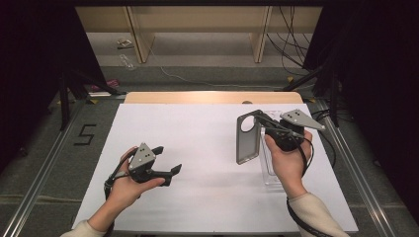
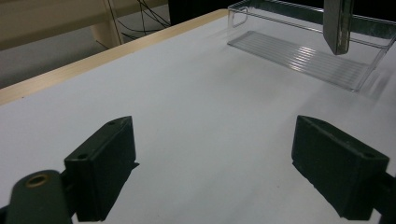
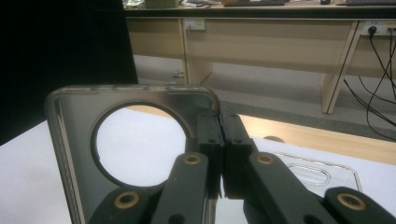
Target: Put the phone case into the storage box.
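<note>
A grey phone case (image 1: 247, 138) with a large round camera hole hangs upright above the white table top, its edge pinched by my right gripper (image 1: 258, 117), which is shut on it. In the right gripper view the case (image 3: 74, 140) stands at the left of the closed gripper (image 3: 219, 135). My left gripper (image 1: 168, 158) hovers low over the table's left half, open and holding nothing. In the left gripper view its gripper (image 2: 212, 140) frames bare table, and the case (image 2: 337, 25) hangs at the top right.
A clear plastic tray (image 1: 271, 173) lies on the white table (image 1: 207, 148) under my right hand; its ribbed floor (image 2: 303, 56) and handle end (image 3: 336, 168) show in the gripper views. Wooden desks, cables and dark curtains lie beyond the table's far edge.
</note>
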`<state>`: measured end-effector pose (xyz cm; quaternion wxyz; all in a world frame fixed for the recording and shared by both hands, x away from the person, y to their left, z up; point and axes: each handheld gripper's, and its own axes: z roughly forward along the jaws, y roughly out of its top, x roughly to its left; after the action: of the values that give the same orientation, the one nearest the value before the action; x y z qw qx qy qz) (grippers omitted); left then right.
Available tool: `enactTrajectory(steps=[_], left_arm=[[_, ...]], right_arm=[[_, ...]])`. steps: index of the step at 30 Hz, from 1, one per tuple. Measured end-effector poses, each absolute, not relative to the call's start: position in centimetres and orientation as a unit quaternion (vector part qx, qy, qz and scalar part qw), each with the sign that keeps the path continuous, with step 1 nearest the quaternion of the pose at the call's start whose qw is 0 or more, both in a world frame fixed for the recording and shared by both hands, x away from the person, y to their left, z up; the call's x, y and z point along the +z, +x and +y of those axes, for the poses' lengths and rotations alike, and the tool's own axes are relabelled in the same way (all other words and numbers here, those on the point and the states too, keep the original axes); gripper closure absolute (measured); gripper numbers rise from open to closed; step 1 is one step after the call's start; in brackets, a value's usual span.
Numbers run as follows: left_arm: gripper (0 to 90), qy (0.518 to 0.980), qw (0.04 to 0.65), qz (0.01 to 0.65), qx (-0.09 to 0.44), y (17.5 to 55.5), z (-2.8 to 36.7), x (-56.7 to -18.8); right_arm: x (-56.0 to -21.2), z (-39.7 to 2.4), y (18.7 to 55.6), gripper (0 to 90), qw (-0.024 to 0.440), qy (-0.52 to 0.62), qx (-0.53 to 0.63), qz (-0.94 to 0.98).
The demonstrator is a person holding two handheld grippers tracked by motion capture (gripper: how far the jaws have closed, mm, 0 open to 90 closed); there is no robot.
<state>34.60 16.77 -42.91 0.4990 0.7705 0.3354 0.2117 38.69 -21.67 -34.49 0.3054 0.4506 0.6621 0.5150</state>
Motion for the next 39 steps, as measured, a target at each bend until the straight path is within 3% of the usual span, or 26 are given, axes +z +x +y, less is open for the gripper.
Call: enactTrajectory(steps=[39], left_arm=[[13.8, 0.772, 0.497, 0.335, 0.211, 34.6, 16.6, -43.0]], right_arm=[[-33.4, -24.1, 39.2, 88.9, 0.330, 0.475, 0.519, 0.629]])
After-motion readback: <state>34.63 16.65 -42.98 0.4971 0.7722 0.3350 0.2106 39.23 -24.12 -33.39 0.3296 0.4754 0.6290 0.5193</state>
